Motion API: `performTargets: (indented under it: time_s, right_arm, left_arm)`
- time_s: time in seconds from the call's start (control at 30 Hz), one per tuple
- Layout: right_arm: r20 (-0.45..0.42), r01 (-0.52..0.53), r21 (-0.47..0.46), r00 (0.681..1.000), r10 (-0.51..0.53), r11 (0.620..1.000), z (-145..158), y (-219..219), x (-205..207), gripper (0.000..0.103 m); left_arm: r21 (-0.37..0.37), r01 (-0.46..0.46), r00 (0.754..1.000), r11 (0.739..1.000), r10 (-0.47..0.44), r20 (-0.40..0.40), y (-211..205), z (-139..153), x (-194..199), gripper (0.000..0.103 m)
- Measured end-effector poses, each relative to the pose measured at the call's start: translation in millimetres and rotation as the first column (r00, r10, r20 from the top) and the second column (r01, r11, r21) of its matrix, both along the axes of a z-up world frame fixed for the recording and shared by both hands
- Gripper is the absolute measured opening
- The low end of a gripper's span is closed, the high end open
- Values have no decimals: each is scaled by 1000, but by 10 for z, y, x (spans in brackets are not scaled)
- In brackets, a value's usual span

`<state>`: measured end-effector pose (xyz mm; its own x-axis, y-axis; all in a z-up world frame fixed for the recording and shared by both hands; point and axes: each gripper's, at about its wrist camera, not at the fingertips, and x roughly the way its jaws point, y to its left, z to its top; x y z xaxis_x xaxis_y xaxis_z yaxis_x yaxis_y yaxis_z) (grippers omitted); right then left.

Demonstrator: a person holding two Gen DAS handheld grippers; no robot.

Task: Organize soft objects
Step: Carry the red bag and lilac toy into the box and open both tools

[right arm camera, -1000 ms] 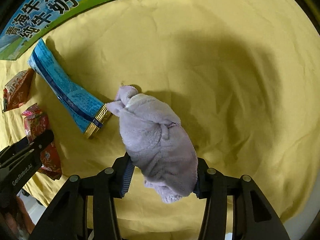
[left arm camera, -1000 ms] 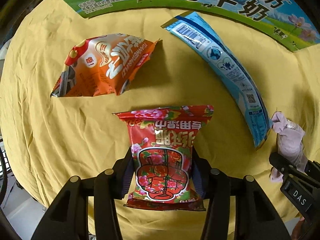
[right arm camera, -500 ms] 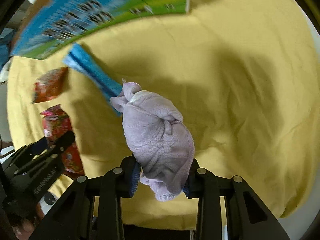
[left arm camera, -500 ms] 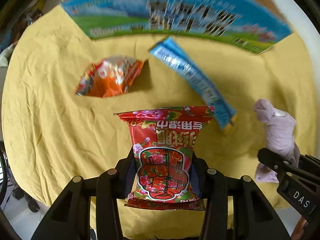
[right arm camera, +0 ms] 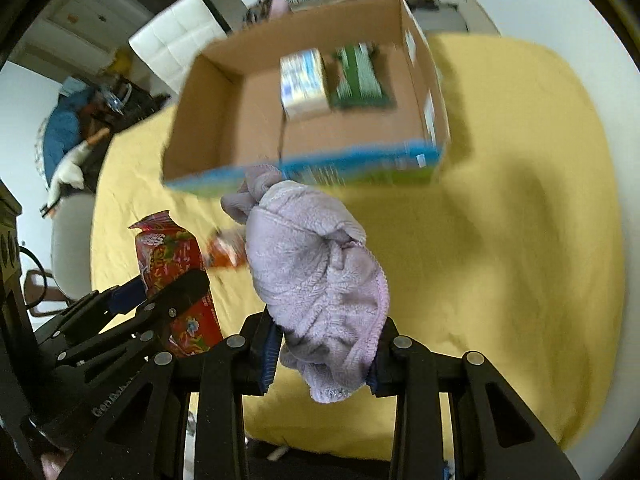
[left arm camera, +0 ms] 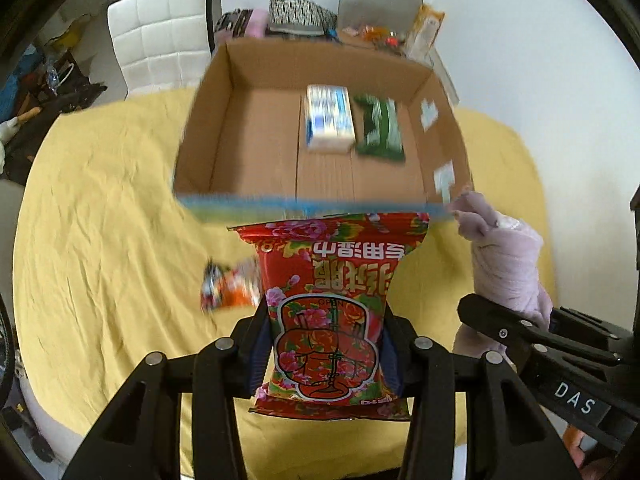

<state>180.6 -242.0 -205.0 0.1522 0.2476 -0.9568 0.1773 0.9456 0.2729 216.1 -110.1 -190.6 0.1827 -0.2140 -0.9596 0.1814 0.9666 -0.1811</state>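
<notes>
Ahead, an open cardboard box point(left arm camera: 240, 128) sits on the yellow cloth point(left arm camera: 100, 200), with a white-and-blue pack point(left arm camera: 330, 122) and a green pack point(left arm camera: 380, 128) lying side by side inside. An orange snack bag point(left arm camera: 230, 288) lies on the cloth before the box, blurred. The left gripper point(left arm camera: 328, 344) has its jaws clamped on a red flowered packet point(left arm camera: 332, 300), held above the cloth. The right gripper point(right arm camera: 324, 354) is closed around a bunched lilac towel point(right arm camera: 316, 268), raised just beside the packet.
</notes>
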Motion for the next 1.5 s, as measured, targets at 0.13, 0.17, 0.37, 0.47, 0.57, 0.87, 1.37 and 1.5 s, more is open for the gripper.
performTargets:
  time_s: [0.13, 0.17, 0.37, 0.47, 0.57, 0.87, 1.37, 1.5]
  right_arm:
    - [39, 36, -9, 999, -36, 999, 173, -75, 331, 35]
    - [46, 46, -16, 998, -45, 999, 183, -101, 394, 35]
    - [41, 97, -62, 995, -95, 993, 58, -220, 968, 35]
    - [11, 125, -81, 992, -124, 989, -148, -307, 1241, 35]
    - [-28, 141, -95, 989, -145, 985, -458, -367, 1484, 35]
    - [-135, 169, -134, 973, -187, 977, -1275, -495, 1935, 35]
    - [-239, 98, -159, 962, -134, 982, -1777, -421, 1913, 54]
    - [-225, 85, -161, 967, -120, 983, -1750, -355, 1930, 62]
  left_arm:
    - [-3, -13, 1000, 1000, 13, 15, 130, -36, 506, 42]
    - [2, -15, 1000, 1000, 15, 18, 146, -42, 669, 42]
    - [33, -8, 1000, 999, 9, -22, 132, -302, 1415, 42]
    - [42, -8, 999, 999, 10, -45, 83, -455, 1689, 42]
    - [56, -6, 996, 998, 10, -85, 33, -694, 2021, 42]
    - [104, 17, 983, 994, 3, -184, -60, -1345, 2567, 42]
    - [163, -3, 976, 987, 38, -214, -35, -1592, 2816, 46]
    - [164, 4, 980, 987, 29, -199, -22, -1498, 2795, 47]
